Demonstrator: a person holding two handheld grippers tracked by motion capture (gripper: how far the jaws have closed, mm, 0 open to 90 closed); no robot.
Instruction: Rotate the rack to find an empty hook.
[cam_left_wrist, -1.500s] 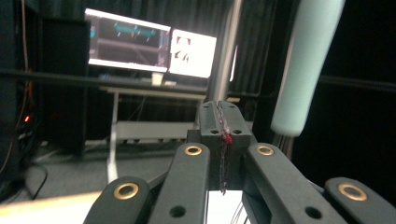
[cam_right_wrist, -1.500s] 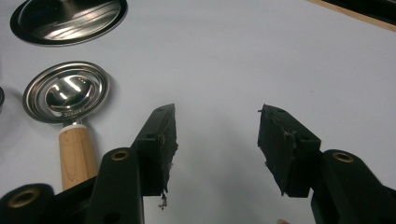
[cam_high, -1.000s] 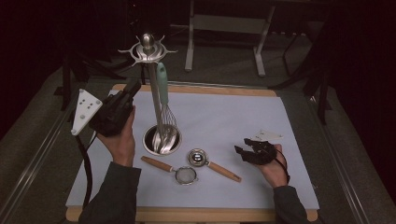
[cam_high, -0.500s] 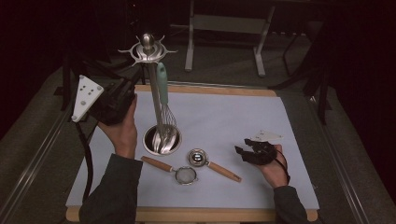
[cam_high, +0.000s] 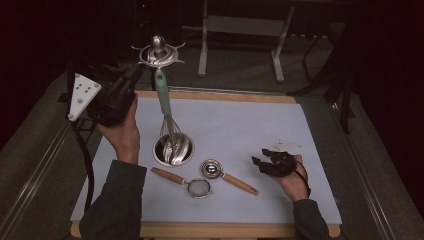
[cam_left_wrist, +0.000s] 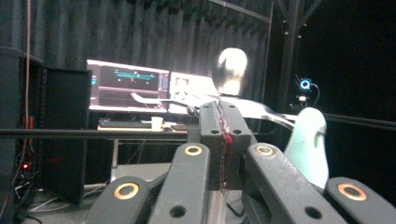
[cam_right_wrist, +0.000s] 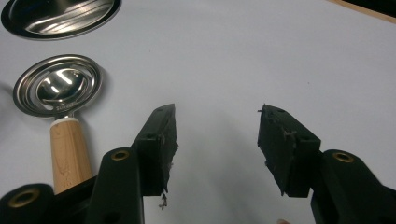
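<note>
Risk: the left tool (cam_high: 131, 80), jaws clenched on nothing, sits just beside the rack (cam_high: 159, 55) top, so a nudge could swing the whisk (cam_high: 169, 125) off its hook or rock the rack on its base (cam_high: 173, 149); contact is hard to judge in the dim high view. The whisk hangs from the rack's crown with its wires down in the base dish, just right of the left tool and level with its tips. The right tool (cam_high: 267, 157) rests released and empty on the desk (cam_high: 260, 120), well apart from the rack, with the egg separator (cam_right_wrist: 58, 93) near its left jaw.
</note>
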